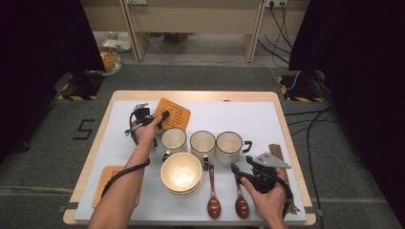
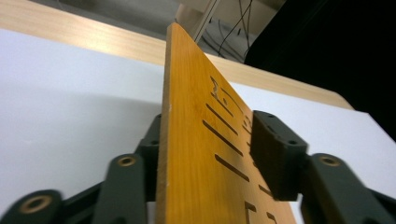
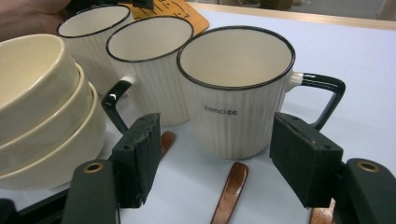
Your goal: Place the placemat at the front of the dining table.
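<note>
Nearest me, my right claw [image 1: 235, 170] hangs released over the near right part of the surface [image 1: 248, 117], jaws spread wide and holding nothing. Just below it lie two wooden spoons [image 1: 213, 195], and a stack of cream bowls [image 1: 181, 174] sits toward the near middle. Past those stand three ribbed mugs [image 1: 203, 144] in a row across the centre. Farther on, my left claw [image 1: 165, 115] is clenched on the orange bamboo coaster [image 1: 174, 113] near the far left corner, pinching its edge. A second coaster [image 1: 106, 179] lies flat at the near left corner.

I judge the job as early: one coaster is gripped and seems about to be placed, while the mugs, bowls and spoons sit ungrasped, so most of the setting-out is left.

The left gripper view shows me the coaster [image 2: 196, 140] standing on edge between the jaws, slots cut through it, which the high view flattens out. The right gripper view puts the nearest mug [image 3: 238, 88] between my open jaws, with its handle [image 3: 322, 98] turned to the right and the word "concise" on its wall.
</note>
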`<state>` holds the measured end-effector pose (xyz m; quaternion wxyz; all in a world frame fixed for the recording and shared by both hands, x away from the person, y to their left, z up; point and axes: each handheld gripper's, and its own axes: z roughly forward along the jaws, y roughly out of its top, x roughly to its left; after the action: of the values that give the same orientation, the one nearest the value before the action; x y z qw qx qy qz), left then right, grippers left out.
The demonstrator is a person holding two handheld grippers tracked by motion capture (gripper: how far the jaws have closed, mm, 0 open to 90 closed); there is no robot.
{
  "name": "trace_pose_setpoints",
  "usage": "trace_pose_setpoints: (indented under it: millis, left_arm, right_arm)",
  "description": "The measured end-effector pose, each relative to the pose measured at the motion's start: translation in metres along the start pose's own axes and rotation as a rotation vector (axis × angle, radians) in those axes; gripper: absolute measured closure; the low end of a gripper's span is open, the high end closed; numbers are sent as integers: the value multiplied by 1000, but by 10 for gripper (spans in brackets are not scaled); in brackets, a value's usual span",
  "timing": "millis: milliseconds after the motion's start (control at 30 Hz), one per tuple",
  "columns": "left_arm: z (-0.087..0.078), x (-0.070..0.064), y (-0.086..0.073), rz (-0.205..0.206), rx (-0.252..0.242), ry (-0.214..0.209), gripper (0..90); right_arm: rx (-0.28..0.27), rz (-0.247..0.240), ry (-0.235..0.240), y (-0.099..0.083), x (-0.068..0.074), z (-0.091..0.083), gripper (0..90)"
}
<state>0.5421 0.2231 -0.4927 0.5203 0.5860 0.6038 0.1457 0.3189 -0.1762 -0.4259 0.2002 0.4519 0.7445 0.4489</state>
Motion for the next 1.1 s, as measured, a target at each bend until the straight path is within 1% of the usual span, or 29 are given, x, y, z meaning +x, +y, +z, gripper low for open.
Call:
trace_pose_setpoints:
  millis: [67, 100, 167, 200, 333, 433, 533, 567, 600, 667, 800, 833, 900, 1000, 1100]
  left_arm:
    - [1, 1, 0, 4, 26, 11, 417]
    - [2, 1, 0, 3, 30, 12, 389]
    - [3, 1, -1, 10, 42, 19, 354]
    - [4, 1, -1, 19, 50, 23, 340]
    - [5, 0, 0, 38, 61, 52, 293]
    - [4, 1, 2, 65, 75, 86, 277]
    - [2, 4, 4, 72, 76, 106, 254]
    - [1, 5, 4, 73, 74, 108, 255]
    - [-1, 6, 5, 68, 71, 98, 268]
    - [-2, 6, 6, 67, 77, 95, 267]
    - [-6, 9, 5, 77, 94, 111, 263]
    - [-7, 11, 4, 83, 105, 115, 262]
    - [-8, 13, 2, 81, 123, 122, 259]
    - [-8, 16, 0, 75, 146, 118, 254]
    - [-9, 18, -2, 84, 167, 119, 249]
  right_arm:
    - [0, -1, 0, 0, 0, 0, 342]
    - [0, -3, 0, 0, 0, 0, 342]
    - [0, -3, 0, 0, 0, 1, 342]
    - [1, -2, -1, 0, 0, 1, 341]
    - [1, 0, 0, 0, 0, 0, 341]
    - [1, -1, -1, -1, -1, 0, 342]
    - [2, 1, 1, -1, -1, 1, 342]
    - [2, 1, 1, -1, -1, 1, 341]
    - [3, 1, 2, -1, 0, 1, 341]
    - [2, -2, 2, -1, 0, 1, 342]
    - [3, -2, 3, -1, 0, 1, 341]
    - [5, -4, 3, -1, 0, 1, 341]
    - [5, -4, 3, -1, 0, 1, 341]
    - [3, 1, 1, 0, 0, 1, 341]
    - [6, 2, 2, 0, 0, 2, 341]
